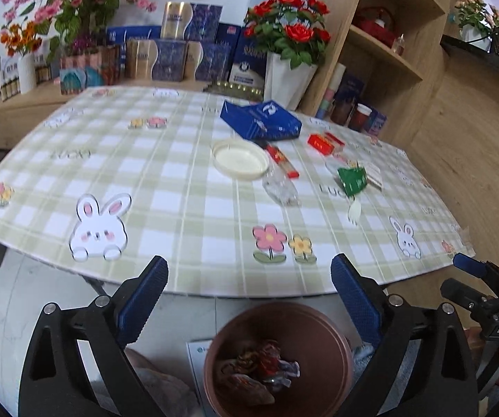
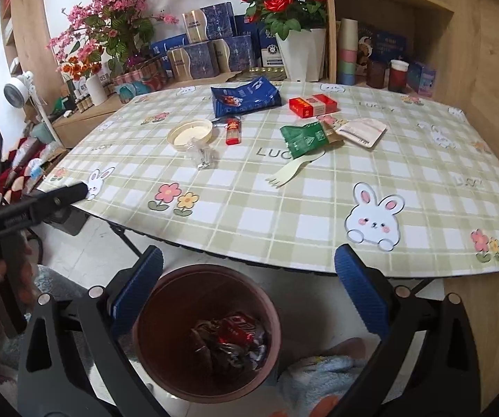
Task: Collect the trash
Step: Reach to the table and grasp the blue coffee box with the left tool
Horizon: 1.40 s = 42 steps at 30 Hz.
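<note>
A brown bin with crumpled wrappers inside stands on the floor below the table's front edge. My left gripper hangs open above it, nothing between its blue pads. My right gripper is open and empty too, over the same bin. On the checked tablecloth lie a blue bag, a red box, a green wrapper, a cream lid, a crumpled clear wrapper, a red lighter and a plastic fork.
Flower pots and blue gift boxes line the back of the table. A wooden shelf stands at the right. A white card packet lies near the green wrapper. A fan stands at the left, and a light blue towel lies beside the bin.
</note>
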{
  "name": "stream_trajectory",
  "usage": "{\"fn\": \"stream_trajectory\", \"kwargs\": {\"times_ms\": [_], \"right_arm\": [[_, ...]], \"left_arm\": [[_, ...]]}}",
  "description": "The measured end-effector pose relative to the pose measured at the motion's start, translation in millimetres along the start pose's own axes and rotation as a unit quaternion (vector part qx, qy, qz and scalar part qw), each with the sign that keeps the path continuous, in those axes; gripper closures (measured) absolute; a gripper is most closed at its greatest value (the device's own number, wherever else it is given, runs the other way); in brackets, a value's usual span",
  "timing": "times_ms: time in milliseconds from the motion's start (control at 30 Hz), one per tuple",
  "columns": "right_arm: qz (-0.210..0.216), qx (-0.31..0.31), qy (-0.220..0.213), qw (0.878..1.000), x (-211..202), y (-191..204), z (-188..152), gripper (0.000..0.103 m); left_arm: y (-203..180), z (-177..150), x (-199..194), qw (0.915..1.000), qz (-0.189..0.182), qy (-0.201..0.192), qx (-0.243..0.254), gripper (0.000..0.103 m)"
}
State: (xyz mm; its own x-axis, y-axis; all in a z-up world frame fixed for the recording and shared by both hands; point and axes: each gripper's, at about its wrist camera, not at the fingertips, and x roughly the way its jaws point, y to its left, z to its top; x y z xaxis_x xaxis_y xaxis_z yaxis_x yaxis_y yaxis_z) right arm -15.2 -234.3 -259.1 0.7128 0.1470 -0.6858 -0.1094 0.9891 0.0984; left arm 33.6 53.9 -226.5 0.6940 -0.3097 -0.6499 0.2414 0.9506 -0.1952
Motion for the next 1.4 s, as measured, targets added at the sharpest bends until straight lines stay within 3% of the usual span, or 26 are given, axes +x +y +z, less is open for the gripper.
{"fn": "stream_trajectory", "kwargs": {"times_ms": [200, 733, 1133, 1300, 1400], "right_arm": [[-0.006, 0.023, 0.003, 1.0, 2.1, -13.4, 5.6, 0.006], [-0.035, 0.026, 0.017, 0.999, 19.8, -27.7, 36.6, 0.006], [-0.033, 0.06, 0.026, 0.997, 70.8, -60.3, 77.4, 0.006], [-0.032, 0.081, 0.023, 0.996, 90.0, -82.3, 91.2, 0.006], [-0.029, 0.093, 0.018, 0.995, 98.8, -94.4, 99.0, 0.006]], "left_arm": [[-0.3, 17.1, -2.2, 0.9998, -0.002, -0.021, 0.008, 0.01], [-17.5, 54.8, 18.2, 0.9965, -0.004, -0.014, 0.082, 0.01], [-36.9, 111.0, 87.2, 0.9886, -0.007, 0.025, 0.148, 0.01], [-63.4, 147.5, 144.5, 0.9787, -0.005, 0.045, 0.2, 0.011], [-86.4, 162.2, 187.6, 0.9617, 0.011, 0.058, 0.268, 0.015]]}}
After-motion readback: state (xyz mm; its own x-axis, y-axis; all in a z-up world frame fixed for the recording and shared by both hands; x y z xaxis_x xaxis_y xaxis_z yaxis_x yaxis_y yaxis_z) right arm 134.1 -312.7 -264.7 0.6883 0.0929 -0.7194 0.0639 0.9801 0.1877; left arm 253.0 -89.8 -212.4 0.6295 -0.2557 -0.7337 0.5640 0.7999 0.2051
